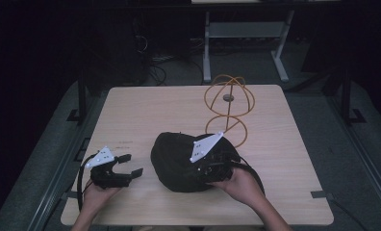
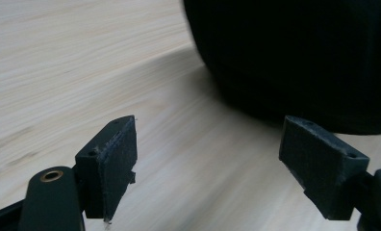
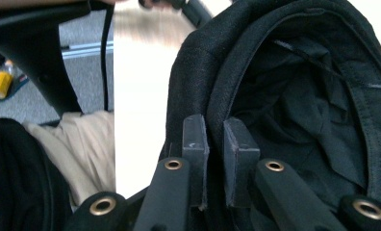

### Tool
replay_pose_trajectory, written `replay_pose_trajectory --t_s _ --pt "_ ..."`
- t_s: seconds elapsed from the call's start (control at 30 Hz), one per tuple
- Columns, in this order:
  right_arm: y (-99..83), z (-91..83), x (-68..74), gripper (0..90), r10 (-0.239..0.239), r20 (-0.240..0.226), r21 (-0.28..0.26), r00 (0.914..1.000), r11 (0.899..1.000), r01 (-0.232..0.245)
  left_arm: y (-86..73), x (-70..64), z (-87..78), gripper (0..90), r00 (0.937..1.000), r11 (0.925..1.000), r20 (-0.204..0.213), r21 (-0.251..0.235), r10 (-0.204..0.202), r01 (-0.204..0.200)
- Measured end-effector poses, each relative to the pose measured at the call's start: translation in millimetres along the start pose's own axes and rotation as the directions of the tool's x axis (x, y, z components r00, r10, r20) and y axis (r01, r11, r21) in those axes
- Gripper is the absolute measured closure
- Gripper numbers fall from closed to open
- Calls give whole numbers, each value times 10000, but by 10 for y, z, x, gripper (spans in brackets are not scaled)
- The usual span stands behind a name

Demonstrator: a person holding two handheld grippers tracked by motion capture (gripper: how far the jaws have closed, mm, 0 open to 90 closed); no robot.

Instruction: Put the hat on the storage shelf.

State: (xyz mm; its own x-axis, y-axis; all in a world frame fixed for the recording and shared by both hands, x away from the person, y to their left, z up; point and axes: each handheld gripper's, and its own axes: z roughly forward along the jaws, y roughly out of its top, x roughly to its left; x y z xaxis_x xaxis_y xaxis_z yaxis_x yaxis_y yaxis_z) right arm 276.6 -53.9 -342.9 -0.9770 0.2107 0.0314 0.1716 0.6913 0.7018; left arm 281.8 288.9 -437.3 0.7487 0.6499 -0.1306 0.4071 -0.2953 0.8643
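Two grippers work the black fabric cap (image 1: 179,163) lying mid-table: the right gripper (image 3: 214,144) pinches its rim between nearly closed jaws, while the left gripper (image 1: 128,165) waits beside it, jaws wide and empty (thin, floppy cloth could slide free if tugged).

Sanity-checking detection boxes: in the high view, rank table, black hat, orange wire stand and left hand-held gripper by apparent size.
1. Table
2. Black hat
3. Orange wire stand, close to the hat in extent but open wire and farther from the camera, so this ranking is unsure
4. Left hand-held gripper
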Motion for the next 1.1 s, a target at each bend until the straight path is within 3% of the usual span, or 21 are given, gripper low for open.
replay_pose_trajectory --t_s 0.13,0.17,0.37,0.5,0.6,0.83,0.9,1.0,1.1 --pt "58 -100 5 812 -16 140 -293 9999 9996 21 51 -129 57 209 9979 9990 471 -116 441 -436" --pt "85 -148 -1 813 -18 186 -419 9998 9991 25 86 -182 80 209 9951 9977 756 -281 632 -613" --pt "142 -248 -22 814 -7 312 -619 9995 9981 27 186 -299 109 202 9883 9929 1359 -1057 686 -544" --pt "179 -293 -42 814 58 402 -660 9992 9978 -31 299 -362 96 199 9807 9834 1830 -1781 682 -352" --pt "206 -309 -66 814 15 504 -657 9987 9978 18 366 -392 108 194 9752 9784 2056 -2030 818 -393" --pt "290 -330 -63 815 -18 450 -871 9990 9962 57 489 -426 247 174 9730 9788 2068 -1952 1022 -613" --pt "314 -329 -58 816 -30 368 -974 9993 9952 66 515 -438 299 178 9752 9786 1929 -1933 1082 -703" --pt "340 -313 -64 819 -127 298 -986 9995 9950 156 543 -426 343 307 9760 9785 1922 -1963 1021 -637" --pt "357 -313 -73 820 -117 389 -996 9992 9949 156 551 -423 342 578 9765 9719 1801 -2228 1180 -763"
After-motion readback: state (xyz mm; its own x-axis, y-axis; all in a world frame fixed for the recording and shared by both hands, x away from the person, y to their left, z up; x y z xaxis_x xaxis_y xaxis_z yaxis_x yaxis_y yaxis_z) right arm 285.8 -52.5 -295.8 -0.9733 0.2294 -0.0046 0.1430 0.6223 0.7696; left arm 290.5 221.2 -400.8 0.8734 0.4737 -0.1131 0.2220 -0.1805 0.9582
